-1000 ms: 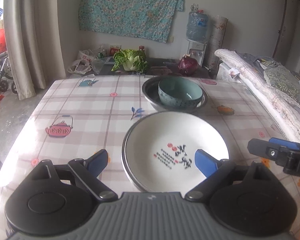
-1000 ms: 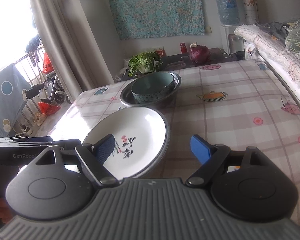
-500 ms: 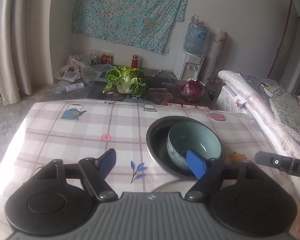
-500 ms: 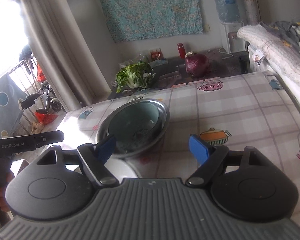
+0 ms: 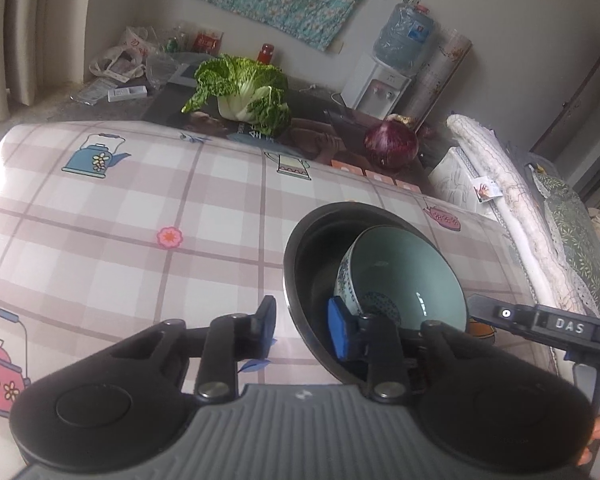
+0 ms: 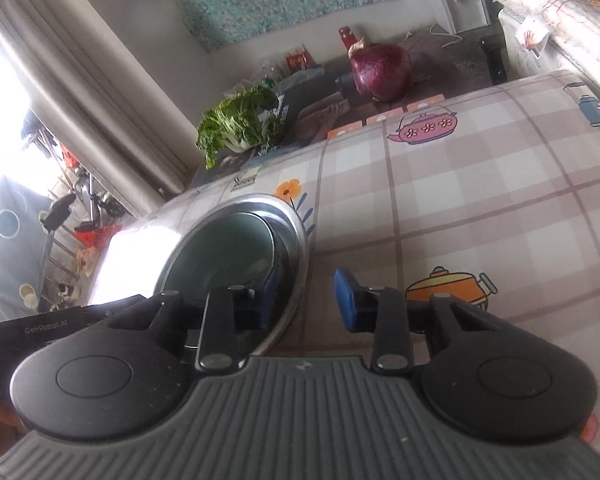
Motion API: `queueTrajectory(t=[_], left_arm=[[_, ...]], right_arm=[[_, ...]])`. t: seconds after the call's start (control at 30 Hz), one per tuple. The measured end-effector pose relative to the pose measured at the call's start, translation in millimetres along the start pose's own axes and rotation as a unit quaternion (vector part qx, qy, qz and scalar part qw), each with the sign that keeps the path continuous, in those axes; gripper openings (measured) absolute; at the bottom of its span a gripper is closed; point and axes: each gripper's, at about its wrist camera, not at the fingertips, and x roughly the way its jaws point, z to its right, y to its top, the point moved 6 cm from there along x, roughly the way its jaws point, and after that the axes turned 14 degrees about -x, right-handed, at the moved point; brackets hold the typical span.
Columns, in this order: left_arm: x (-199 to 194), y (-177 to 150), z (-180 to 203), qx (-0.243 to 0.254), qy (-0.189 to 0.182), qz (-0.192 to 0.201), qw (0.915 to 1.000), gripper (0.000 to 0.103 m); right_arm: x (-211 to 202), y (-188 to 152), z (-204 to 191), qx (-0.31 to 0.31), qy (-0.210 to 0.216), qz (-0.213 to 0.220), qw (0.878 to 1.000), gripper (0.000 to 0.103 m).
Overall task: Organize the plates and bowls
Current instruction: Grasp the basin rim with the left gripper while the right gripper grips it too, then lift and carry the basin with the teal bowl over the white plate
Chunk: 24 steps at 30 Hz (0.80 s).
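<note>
A metal basin (image 5: pixel 300 240) stands on the checked tablecloth (image 5: pixel 140 240) with a teal bowl (image 5: pixel 412 276) leaning inside it. My left gripper (image 5: pixel 302 326) straddles the basin's near left rim: one finger outside on the cloth, the blue pad inside. Its jaws are closing, and a gap still shows at the rim. In the right wrist view the basin (image 6: pixel 300 240) and the teal bowl (image 6: pixel 220 256) lie low and left. My right gripper (image 6: pixel 306 300) straddles the right rim the same way, also closing, with cloth visible between rim and outer pad.
Beyond the table's far edge lie a green cabbage (image 5: pixel 244 92) and a purple cabbage (image 5: pixel 390 144) on a dark low surface. A water dispenser (image 5: pixel 380 84) stands by the wall. Rolled bedding (image 5: pixel 512 208) runs along the table's right side. A curtain (image 6: pixel 80 80) hangs at the left.
Both grippers have moved forward and down from over the white plate to the basin, one at each side of its rim. Their jaws have narrowed a lot. The plate has dropped out of view.
</note>
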Motion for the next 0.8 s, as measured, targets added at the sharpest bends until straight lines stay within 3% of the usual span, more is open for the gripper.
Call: queueTrajectory(t=[0.07,0.53,0.67,0.8], left_arm=[[4.9,-0.6,0.7,0.002,0.002,-0.008,1.0,0.02],[24.9,1.5,-8.4,-0.035,-0.011,-0.039,0.9986,0.015],[25.5,2.2,-9.0,-0.041,-0.012,-0.041,0.9983,0.014],[25.5,2.4,-8.8,-0.038,-0.012,-0.038,0.9985,0.014]], right_arm=[[9.1,-0.9,0.8,0.0,-0.002,-0.013,1.0,0.024],[40.1,3.8,2.3,0.009,0.013,-0.043,0.999,0.022],[45.5,2.5,-0.5,0.022,0.033,-0.037,0.999,0.009],[45.1,2.3,-4.1,0.019,0.032,-0.03,0.999,0.009]])
